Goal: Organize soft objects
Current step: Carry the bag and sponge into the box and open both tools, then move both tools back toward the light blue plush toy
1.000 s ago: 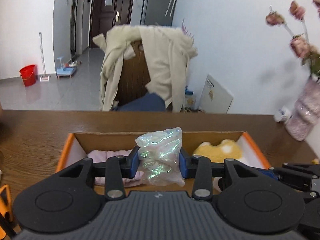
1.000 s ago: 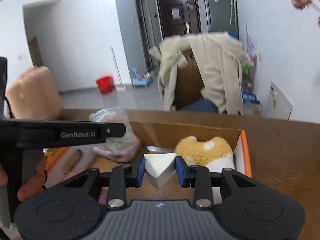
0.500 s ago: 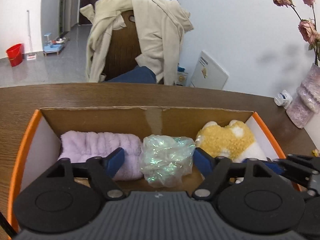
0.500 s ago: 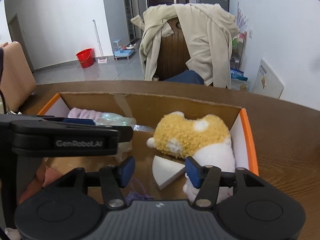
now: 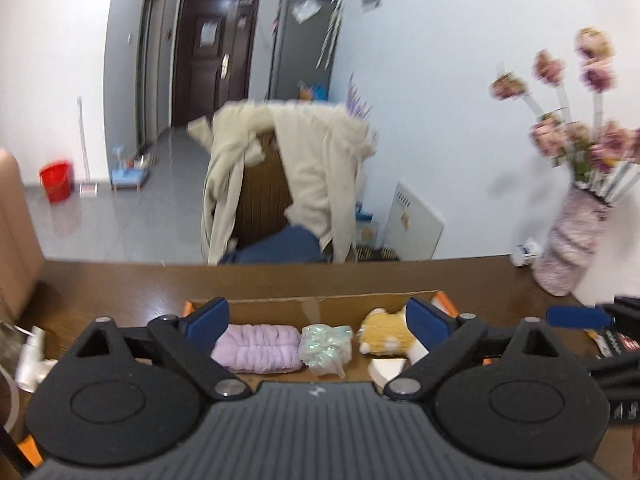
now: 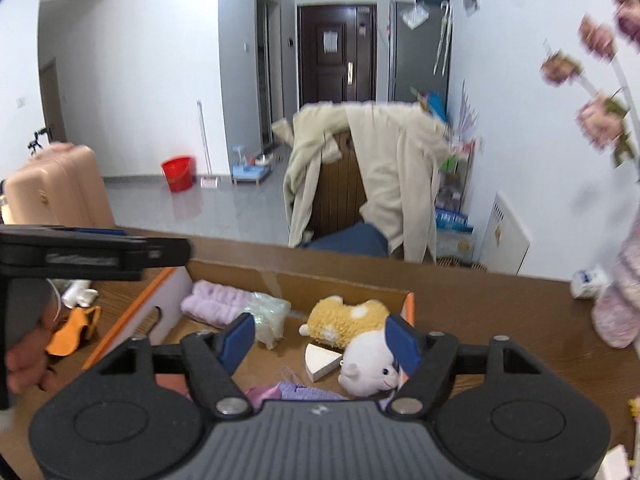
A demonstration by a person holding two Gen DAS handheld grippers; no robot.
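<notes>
An orange-rimmed cardboard box [image 6: 296, 282] stands on the brown table. Inside lie a lilac fluffy roll [image 5: 256, 346], an iridescent bag [image 5: 326, 346], a yellow plush [image 6: 346, 320], a white plush head [image 6: 366, 368] and a white wedge sponge [image 6: 322, 360]. The roll [image 6: 212, 304] and bag [image 6: 266, 316] also show in the right wrist view. My left gripper [image 5: 318, 320] is open and empty, raised above the box's near side. My right gripper [image 6: 322, 338] is open and empty above the box, over the sponge and plush.
A pink vase of dried flowers [image 5: 568, 256] stands at the table's right edge, with a small white bottle [image 5: 526, 248] beside it. An orange item [image 6: 74, 330] and white object [image 6: 78, 294] lie left of the box. A chair draped with a beige coat [image 5: 296, 176] stands behind the table.
Both grippers opened and let go: the left dropped the iridescent bag, the right the white sponge, both into the box. Both have since pulled up and back from the box.
</notes>
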